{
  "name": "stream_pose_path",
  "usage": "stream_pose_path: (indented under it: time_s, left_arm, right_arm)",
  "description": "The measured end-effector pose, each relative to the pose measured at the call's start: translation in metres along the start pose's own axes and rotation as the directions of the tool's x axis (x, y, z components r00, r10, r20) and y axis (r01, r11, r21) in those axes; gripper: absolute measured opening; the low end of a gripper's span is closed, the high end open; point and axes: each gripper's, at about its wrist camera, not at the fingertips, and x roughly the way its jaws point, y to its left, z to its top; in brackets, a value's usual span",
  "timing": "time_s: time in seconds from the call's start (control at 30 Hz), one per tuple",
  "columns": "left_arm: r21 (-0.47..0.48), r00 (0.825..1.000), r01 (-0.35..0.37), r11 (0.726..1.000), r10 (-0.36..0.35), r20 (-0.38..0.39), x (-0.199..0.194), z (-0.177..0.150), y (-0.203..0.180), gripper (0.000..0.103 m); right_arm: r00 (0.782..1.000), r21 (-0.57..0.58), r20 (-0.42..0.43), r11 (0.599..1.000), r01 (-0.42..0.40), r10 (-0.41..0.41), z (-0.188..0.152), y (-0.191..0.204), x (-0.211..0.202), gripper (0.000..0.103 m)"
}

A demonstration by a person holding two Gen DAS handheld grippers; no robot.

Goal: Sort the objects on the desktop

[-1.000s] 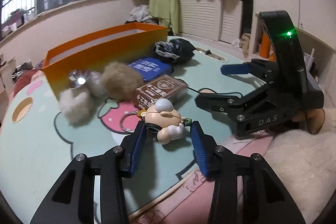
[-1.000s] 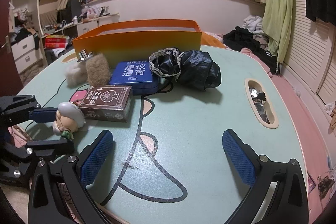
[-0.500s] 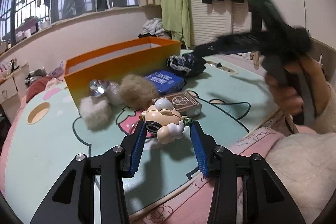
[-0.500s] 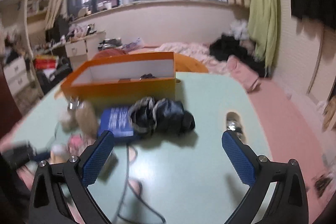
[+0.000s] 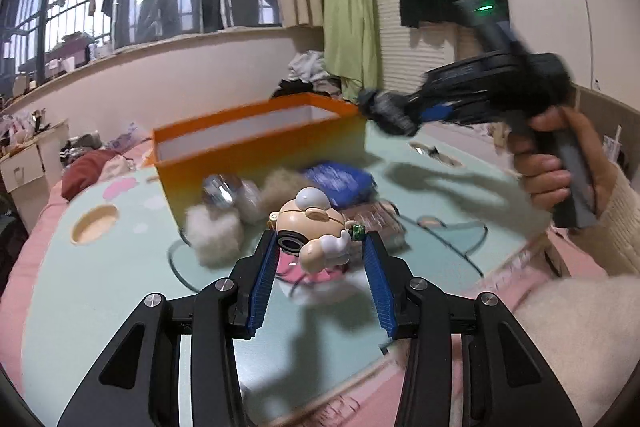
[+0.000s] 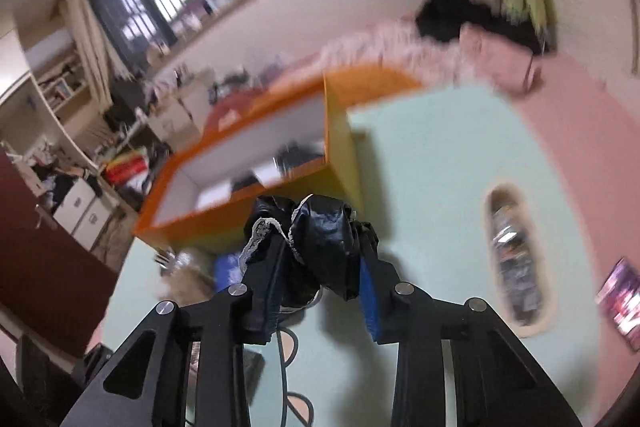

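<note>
Since a second ago, both grippers have lifted: the left gripper clamps the hard, light figurine, the right gripper squeezes soft black fabric near the orange box.

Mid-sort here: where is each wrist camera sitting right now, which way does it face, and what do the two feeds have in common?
Left wrist: low over the table, looking along its jaws past the cartoon figurine to the orange box; the right hand shows.
Right wrist: raised and tilted, looking down at the orange box past the black bundle in its jaws.
Shared: orange box, table, black bundle.
</note>
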Motion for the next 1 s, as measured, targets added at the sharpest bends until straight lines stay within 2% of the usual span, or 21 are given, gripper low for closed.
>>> stream_pose_path:
  time_s: [0.1,0.2,0.27,0.3,0.33,0.37,0.4,0.43,0.47,0.5,0.53,0.6,0.63,0.73,0.87,1.0]
  left_arm:
    - [-0.015,0.998,-0.004,1.0,0.005,0.063,-0.004,0.037,0.005,0.045]
    - [-0.07,0.995,-0.023,0.997,0.03,0.099,0.004,0.077,0.018,0.045]
    - [-0.142,0.998,-0.007,0.99,0.017,0.066,0.029,0.106,0.034,0.045]
    - [-0.161,0.999,-0.002,0.987,0.008,0.04,0.042,0.112,0.04,0.047]
    - [-0.198,1.0,0.022,0.98,-0.024,-0.004,0.063,0.118,0.051,0.063]
    - [-0.254,0.999,0.021,0.967,-0.032,-0.036,0.081,0.119,0.064,0.077]
    - [-0.3,0.999,0.007,0.954,-0.02,-0.04,0.088,0.118,0.073,0.077]
    - [-0.381,1.0,0.008,0.925,-0.016,-0.018,0.089,0.111,0.086,0.077]
    - [-0.437,0.999,0.045,0.898,-0.046,0.008,0.085,0.104,0.095,0.077]
    - [-0.446,0.997,0.077,0.892,-0.076,0.019,0.08,0.1,0.097,0.077]
    - [-0.426,0.996,0.092,0.9,-0.092,0.021,0.073,0.096,0.095,0.077]
    - [-0.352,0.998,0.068,0.934,-0.064,0.022,0.055,0.09,0.086,0.077]
    - [-0.297,0.999,0.043,0.954,-0.04,0.016,0.044,0.085,0.078,0.078]
    - [-0.207,0.997,0.051,0.977,-0.062,-0.046,0.026,0.071,0.058,0.081]
    - [-0.158,0.987,0.039,0.987,-0.063,-0.15,0.014,0.043,0.036,0.081]
    - [-0.238,0.953,0.037,0.971,-0.106,-0.285,0.029,0.004,0.034,0.081]
  right_arm:
    - [0.994,-0.037,0.106,0.999,-0.029,0.033,0.019,0.02,-0.028,0.031]
    - [0.989,-0.096,0.14,0.995,-0.028,0.042,0.036,0.046,-0.026,0.032]
    - [0.99,-0.129,0.143,0.992,-0.002,0.02,0.049,0.062,-0.008,0.034]
    - [0.992,-0.145,0.13,0.989,0.009,0.01,0.054,0.065,0.004,0.041]
    - [0.995,-0.163,0.102,0.986,0.022,-0.005,0.058,0.07,0.021,0.045]
    - [0.998,-0.177,0.057,0.984,0.032,-0.022,0.062,0.073,0.042,0.06]
    - [0.999,-0.182,0.033,0.982,0.047,-0.042,0.065,0.073,0.056,0.066]
    - [0.996,-0.184,0.027,0.979,0.085,-0.081,0.065,0.072,0.066,0.066]
    - [0.995,-0.181,0.034,0.978,0.103,-0.099,0.064,0.072,0.067,0.066]
    - [0.994,-0.176,0.055,0.98,0.098,-0.09,0.061,0.072,0.06,0.066]
    - [0.995,-0.177,0.073,0.981,0.08,-0.068,0.057,0.069,0.052,0.066]
    - [0.993,-0.183,0.11,0.981,0.066,-0.047,0.048,0.066,0.029,0.08]
    - [0.99,-0.19,0.132,0.979,0.068,-0.043,0.04,0.063,0.016,0.084]
    - [0.988,-0.209,0.147,0.974,0.087,-0.057,0.014,0.061,-0.009,0.092]
    - [0.997,-0.242,0.044,0.968,0.072,-0.063,-0.032,0.058,-0.011,0.095]
    - [0.993,-0.275,-0.087,0.96,0.051,-0.078,-0.077,0.057,0.004,0.095]
